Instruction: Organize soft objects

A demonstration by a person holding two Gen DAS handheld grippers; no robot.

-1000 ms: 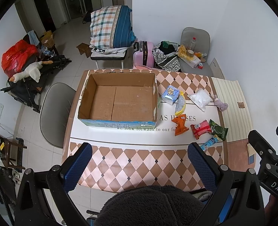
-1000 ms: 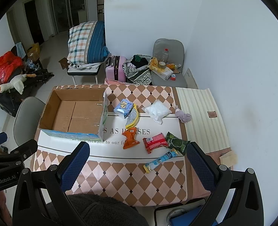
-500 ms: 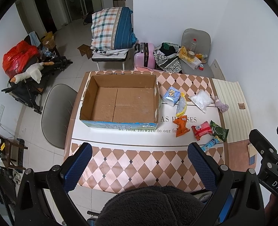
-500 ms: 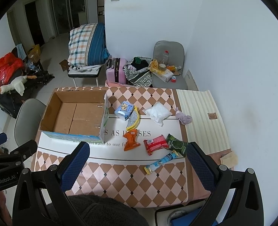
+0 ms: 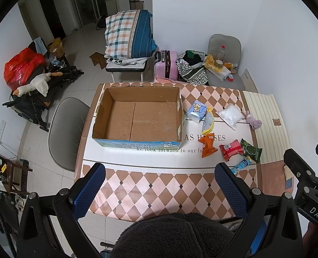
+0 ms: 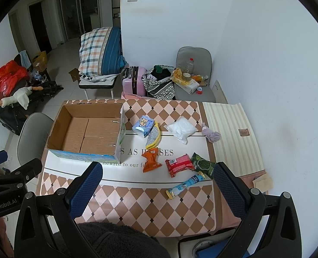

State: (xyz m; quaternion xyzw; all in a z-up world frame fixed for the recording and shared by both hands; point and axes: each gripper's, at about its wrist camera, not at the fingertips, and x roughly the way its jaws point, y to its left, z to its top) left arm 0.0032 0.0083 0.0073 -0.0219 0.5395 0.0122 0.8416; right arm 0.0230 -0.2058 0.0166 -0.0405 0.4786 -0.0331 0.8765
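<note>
An open, empty cardboard box (image 5: 137, 118) (image 6: 87, 131) sits on the left of the checkered table (image 5: 159, 189). To its right lie soft packs: a blue tissue pack (image 6: 143, 125), a yellow pouch (image 6: 152, 137), a white bag (image 6: 181, 129), a purple cloth (image 6: 211, 135), an orange packet (image 6: 151, 160), a red packet (image 6: 179, 164), a green packet (image 6: 202, 164) and a blue tube (image 6: 185, 185). My left gripper (image 5: 159, 191) and right gripper (image 6: 156, 193) are open and empty, high above the table's near edge.
A grey chair (image 5: 66, 129) stands left of the table and another (image 6: 194, 75) behind it, loaded with clutter. A pink suitcase (image 6: 134, 80), a bench with bedding (image 6: 100, 51) and a red bag (image 6: 6, 79) are on the floor. A wall is on the right.
Both views have shifted slightly, as if the grippers rose or tilted a little. Nothing on the table has moved. Both grippers stay open.
</note>
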